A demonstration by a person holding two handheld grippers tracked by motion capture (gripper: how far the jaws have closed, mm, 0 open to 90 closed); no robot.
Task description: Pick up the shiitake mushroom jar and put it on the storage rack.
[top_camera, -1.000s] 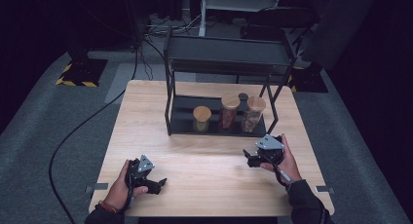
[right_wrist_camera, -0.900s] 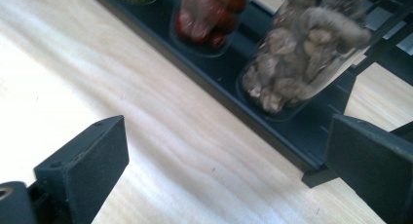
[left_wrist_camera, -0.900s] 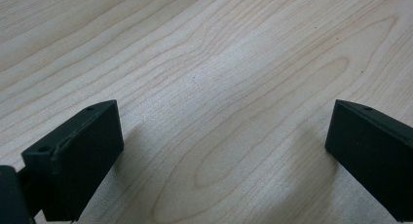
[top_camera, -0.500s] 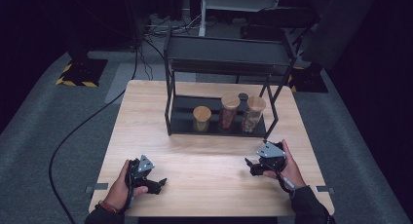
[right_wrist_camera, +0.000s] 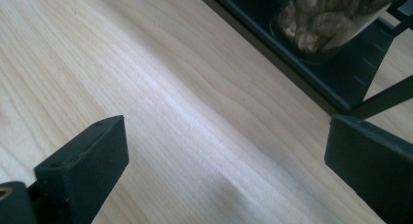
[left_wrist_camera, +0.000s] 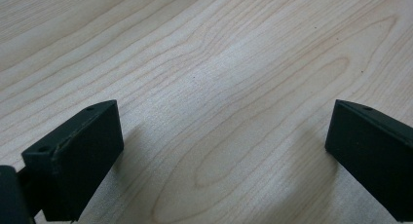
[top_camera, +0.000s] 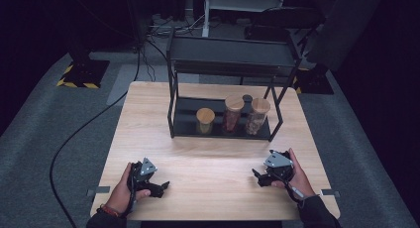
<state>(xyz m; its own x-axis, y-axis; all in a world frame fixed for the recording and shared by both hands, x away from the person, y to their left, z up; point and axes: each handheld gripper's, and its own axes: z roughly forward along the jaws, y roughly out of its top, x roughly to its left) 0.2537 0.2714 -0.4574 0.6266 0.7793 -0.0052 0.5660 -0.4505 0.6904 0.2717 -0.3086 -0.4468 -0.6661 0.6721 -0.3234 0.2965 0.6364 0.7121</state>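
Both grippers sit low on the wooden counter [top_camera: 208, 158], near its bottom edge in the high view. The left gripper [top_camera: 161, 187] lies at the lower left, wrapped in the person's left hand [top_camera: 126, 188], its nose turned toward the middle of the picture. In the left gripper view its two black fingers [left_wrist_camera: 73, 156] stand wide apart at the lower corners of the frame, with bare wood grain between them and nothing held.

The right gripper [top_camera: 257, 177] rests at the lower right of the high view, held by the right hand [top_camera: 297, 176], and points inward toward the centre. In the right gripper view its fingers [right_wrist_camera: 83, 170] are likewise spread wide, with plain wood between them; they grip nothing.

Above the grippers, in the middle of the high view, a black two-tier rack [top_camera: 223, 131] stands on the counter. Its lower shelf carries three jars with wooden lids. The short jar [top_camera: 204, 120] is on the left, the tall middle jar [top_camera: 233, 113] has reddish contents, and the right jar [top_camera: 258, 115] is just beside it. That right jar [right_wrist_camera: 326, 14], full of pale brown lumps, shows at the upper right of the right gripper view, sitting on the rack's dark tray [right_wrist_camera: 302, 70]. It is well apart from the fingers. A small dark lid [top_camera: 247, 98] sits behind the two taller jars.
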